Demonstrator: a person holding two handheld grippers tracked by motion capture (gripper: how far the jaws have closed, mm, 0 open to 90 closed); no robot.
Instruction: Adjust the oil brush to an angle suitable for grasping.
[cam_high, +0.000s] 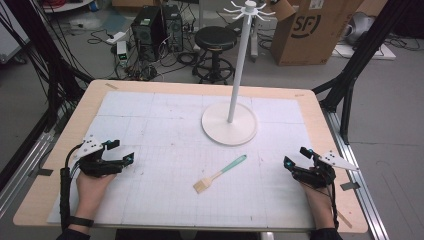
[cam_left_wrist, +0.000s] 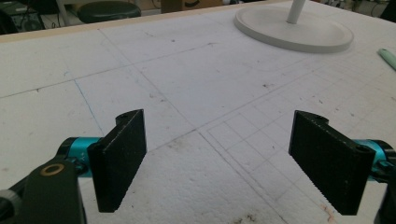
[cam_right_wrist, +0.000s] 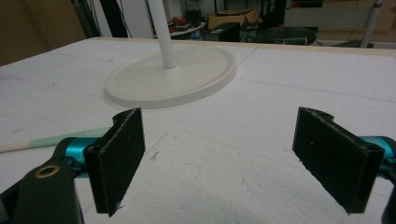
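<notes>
Your left gripper and right gripper rest with fingers apart; reaching for the brush at 12 o'clock, you risk toppling the tall stand.

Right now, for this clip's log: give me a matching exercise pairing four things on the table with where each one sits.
Things:
1. brush
2. stand
3. left claw
4. right claw

Places:
A. far middle of the table
B. near left edge
C. near middle, lying flat
D. near right edge

Pairs: 1-C, 2-A, 3-B, 4-D
</notes>
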